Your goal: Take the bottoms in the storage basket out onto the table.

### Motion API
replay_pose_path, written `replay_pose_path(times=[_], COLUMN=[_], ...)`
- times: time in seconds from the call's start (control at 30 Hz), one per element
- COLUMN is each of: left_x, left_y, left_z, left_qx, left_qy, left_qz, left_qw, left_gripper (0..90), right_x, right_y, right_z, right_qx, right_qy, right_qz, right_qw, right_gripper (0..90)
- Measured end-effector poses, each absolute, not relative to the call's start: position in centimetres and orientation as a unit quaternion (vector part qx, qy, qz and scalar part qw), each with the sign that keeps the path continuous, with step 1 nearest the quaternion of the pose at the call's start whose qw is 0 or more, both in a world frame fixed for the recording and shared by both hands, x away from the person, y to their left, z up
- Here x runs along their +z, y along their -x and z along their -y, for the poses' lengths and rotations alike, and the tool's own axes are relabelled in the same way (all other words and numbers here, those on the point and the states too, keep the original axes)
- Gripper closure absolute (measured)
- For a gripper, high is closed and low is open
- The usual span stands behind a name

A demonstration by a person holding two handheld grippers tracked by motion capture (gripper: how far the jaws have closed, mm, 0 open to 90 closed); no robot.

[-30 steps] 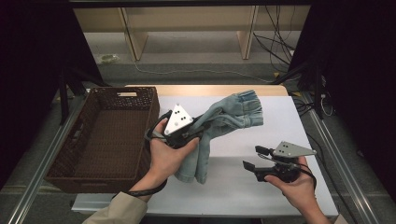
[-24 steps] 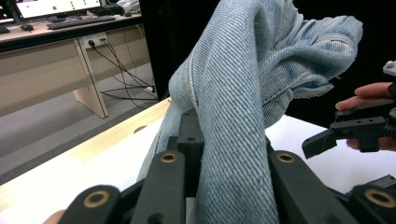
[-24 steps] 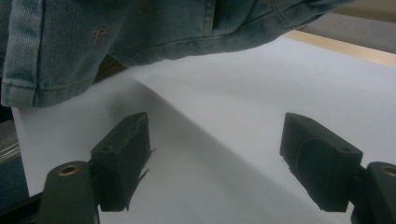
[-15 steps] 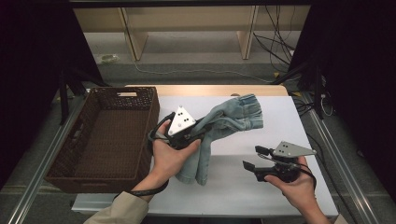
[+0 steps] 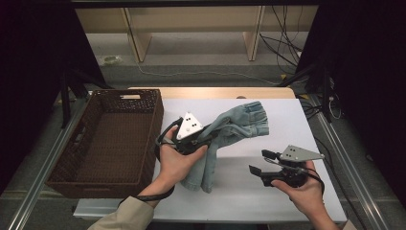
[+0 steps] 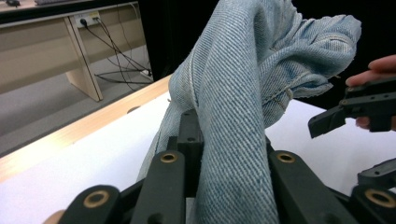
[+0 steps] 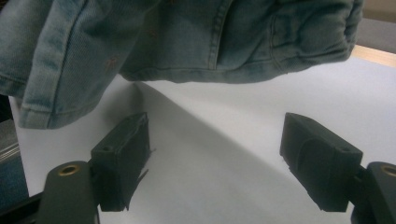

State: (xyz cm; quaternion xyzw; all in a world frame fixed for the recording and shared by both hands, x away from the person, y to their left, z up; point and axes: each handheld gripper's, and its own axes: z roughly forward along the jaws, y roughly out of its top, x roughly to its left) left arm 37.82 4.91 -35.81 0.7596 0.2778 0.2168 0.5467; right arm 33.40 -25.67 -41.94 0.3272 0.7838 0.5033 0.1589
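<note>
While your left gripper pinches the denim jeans mid-fold, lifting them off the white table beside the wicker basket, your right gripper waits spread, likely to catch the hanging end.

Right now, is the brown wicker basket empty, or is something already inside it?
Empty. In the high view the wicker basket shows only its bare woven bottom; the denim garment hangs outside it over the table, clamped in the left gripper.

Left gripper jaws clamped shut; right gripper jaws apparently spread.
</note>
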Motion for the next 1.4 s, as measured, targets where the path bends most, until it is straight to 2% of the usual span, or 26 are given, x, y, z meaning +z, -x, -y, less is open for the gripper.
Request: replay_pose_path(times=[0.7,1.03,1.4], left_x=[-38.8,-41.6,-42.6], left_y=[-38.7,-39.7,-40.2], left_z=[-3.9,-3.6,-3.7], left_qx=[0.19,0.197,0.198], left_qy=[-0.784,-0.809,-0.82], left_qz=[-0.296,-0.308,-0.325], left_qw=[0.512,0.459,0.427], left_gripper=[74.7,73.4,68.9], right_x=[-41.9,-41.9,-41.9], right_y=[-33.4,-33.4,-33.4], right_z=[25.7,25.7,25.7], right_qx=[0.502,0.503,0.502], right_qy=[-0.328,-0.327,-0.327], right_qz=[-0.785,-0.784,-0.785], right_qw=[0.159,0.159,0.159], right_gripper=[25.4,25.4,25.4])
